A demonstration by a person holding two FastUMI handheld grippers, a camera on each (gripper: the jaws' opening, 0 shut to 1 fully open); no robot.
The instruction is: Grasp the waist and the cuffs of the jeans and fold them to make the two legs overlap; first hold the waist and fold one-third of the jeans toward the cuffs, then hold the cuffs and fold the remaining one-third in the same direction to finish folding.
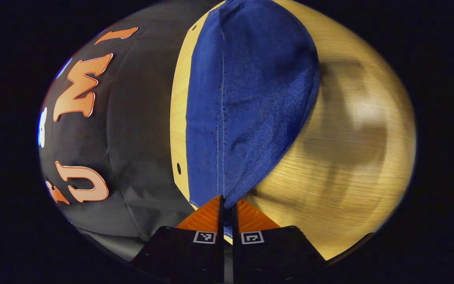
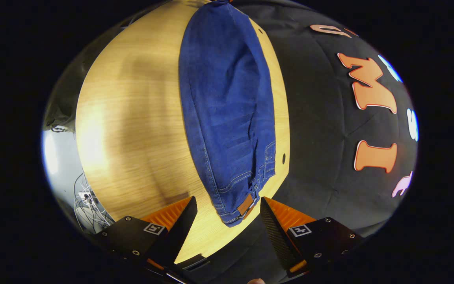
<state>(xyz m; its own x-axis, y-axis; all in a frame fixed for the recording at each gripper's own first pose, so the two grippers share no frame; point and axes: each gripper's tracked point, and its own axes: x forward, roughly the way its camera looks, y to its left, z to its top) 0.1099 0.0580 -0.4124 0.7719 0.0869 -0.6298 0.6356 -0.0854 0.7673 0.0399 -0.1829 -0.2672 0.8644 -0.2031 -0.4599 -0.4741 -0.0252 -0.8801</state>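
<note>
Across the pale wooden tabletop [image 2: 132, 130], close to its far edge by the black cloth wall, lies the pair of dark blue denim jeans [image 2: 227, 118], stretched long and already narrowed, so the two legs appear to lie one over the other. That placement leaves bare wood on the near side, which I judge gives room for the thirds to be folded along the length. In the right gripper view the waist end points toward the camera, its brown leather patch [image 2: 246, 204] and stitched pocket seams showing at the corner. The right gripper [image 2: 227, 209] hovers there with its fingers spread wide on either side of that waist corner, touching nothing that I can make out; it seems poised to close on the waistband for the first fold toward the cuffs. In the left gripper view the opposite end of the denim runs down into the left gripper [image 1: 227, 205], whose fingers are pressed together on the cloth edge, probably to pin the cuff end. A small dark hole [image 1: 179, 168] marks the wood beside the denim.
</note>
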